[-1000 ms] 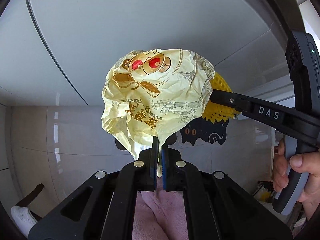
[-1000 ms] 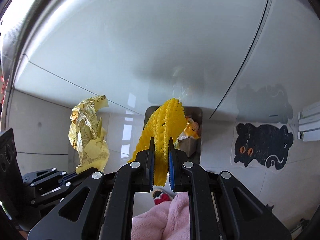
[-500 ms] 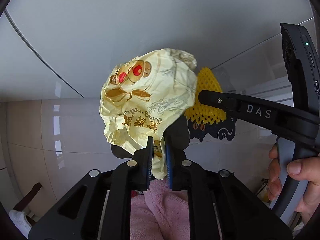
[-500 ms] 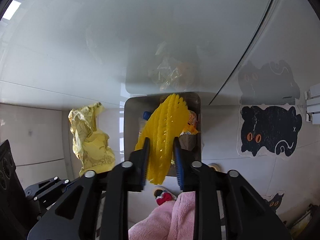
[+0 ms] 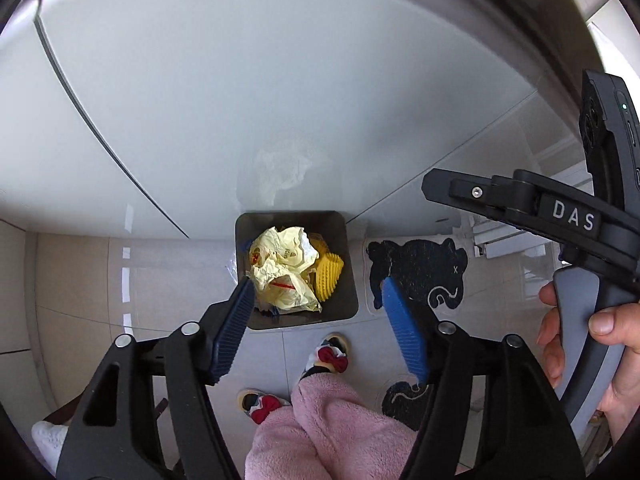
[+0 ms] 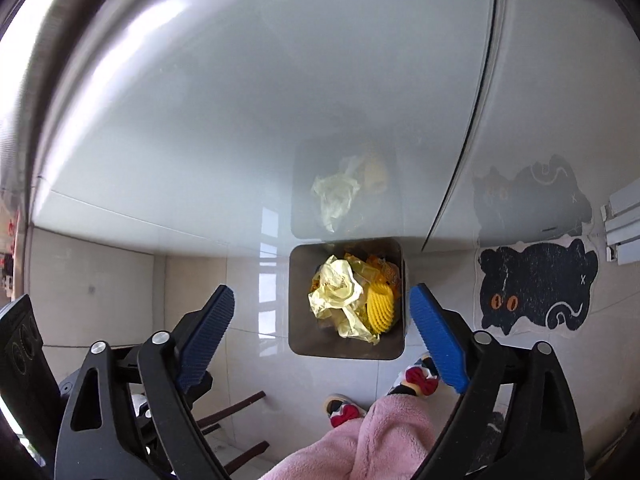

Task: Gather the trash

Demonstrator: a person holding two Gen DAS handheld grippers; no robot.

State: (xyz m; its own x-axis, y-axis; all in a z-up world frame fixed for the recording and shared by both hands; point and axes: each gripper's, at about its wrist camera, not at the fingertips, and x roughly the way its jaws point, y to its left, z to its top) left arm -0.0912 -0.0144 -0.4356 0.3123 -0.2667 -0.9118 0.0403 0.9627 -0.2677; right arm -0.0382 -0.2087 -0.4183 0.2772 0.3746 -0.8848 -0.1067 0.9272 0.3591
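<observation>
Our left gripper point(image 5: 316, 300) and right gripper point(image 6: 322, 312), jaws now wide and empty, have dropped the wrapper point(image 5: 284, 272) and yellow net point(image 6: 380, 308) into the bin point(image 6: 298, 336) below.

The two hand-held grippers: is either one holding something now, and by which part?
Nothing is held. The left hand-held gripper and right hand-held gripper are open above the grey square bin.

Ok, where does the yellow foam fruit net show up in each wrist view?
Left wrist: the yellow foam fruit net lies at the right side inside the dark square trash bin, beside the crumpled pale yellow wrapper.
Right wrist: it sits right of centre in the bin, right of the wrapper.
Shared landmark: the black cat-shaped floor mat, right of the bin.
</observation>
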